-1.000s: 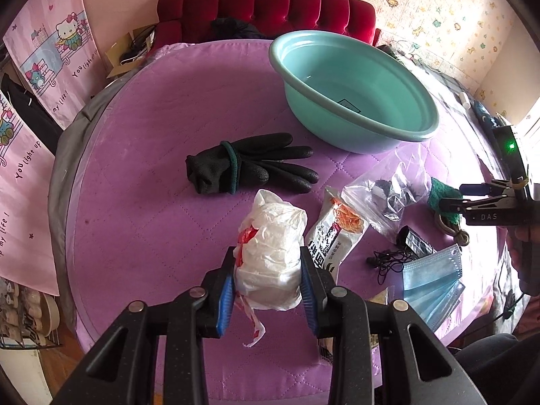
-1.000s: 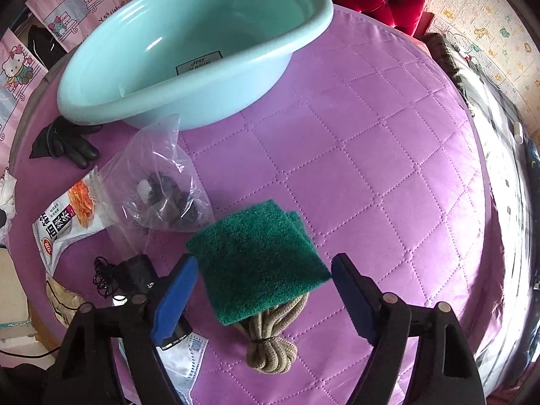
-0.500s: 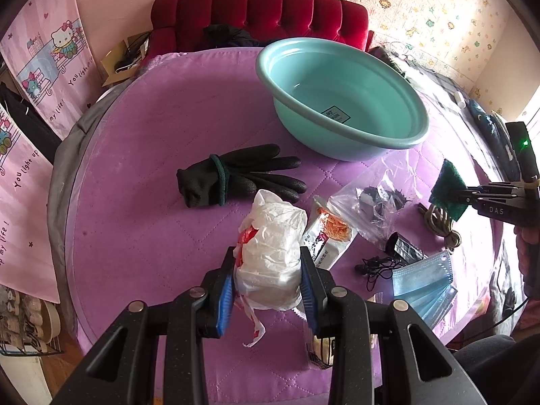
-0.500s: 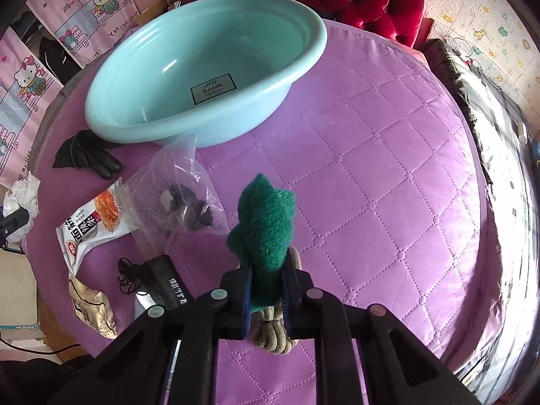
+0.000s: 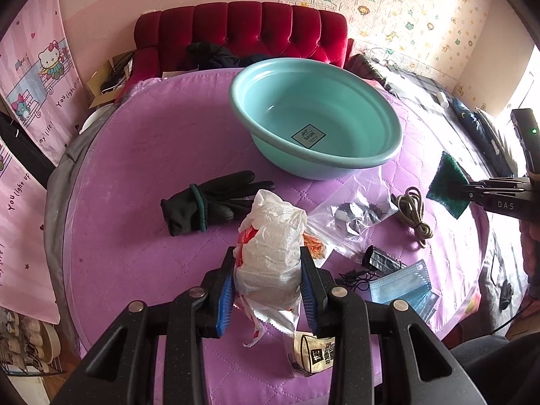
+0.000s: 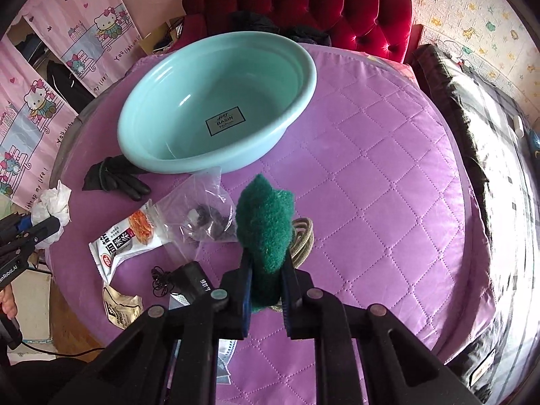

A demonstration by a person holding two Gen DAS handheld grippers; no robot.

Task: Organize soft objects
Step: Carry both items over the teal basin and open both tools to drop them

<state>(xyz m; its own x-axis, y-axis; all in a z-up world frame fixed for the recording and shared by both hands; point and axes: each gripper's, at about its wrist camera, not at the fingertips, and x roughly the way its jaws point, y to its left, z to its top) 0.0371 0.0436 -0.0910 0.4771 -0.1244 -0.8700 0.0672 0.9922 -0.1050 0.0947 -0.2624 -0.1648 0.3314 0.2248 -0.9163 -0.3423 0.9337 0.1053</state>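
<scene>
Left gripper [image 5: 268, 278] clamps white bag [image 5: 270, 253], lifted clear of purple quilt [image 5: 135, 236], gloves [image 5: 206, 202] beyond. Basin [image 5: 388, 158] mid-table. Right gripper [image 6: 266, 290] pinched tight on green pad [image 6: 265, 229], rope [image 6: 303, 239] beneath.

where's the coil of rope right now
In the left wrist view the rope lies on the purple quilt, right of the clear plastic bag and below the held green scouring pad.

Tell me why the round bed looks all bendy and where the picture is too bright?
Left wrist view: the fisheye lens bulges the purple mattress and darkens the corners; window light at the right edge washes out to white. Right wrist view: same curving; the basin stays sharp, with a glossy sheen on the mattress's right side.
</scene>
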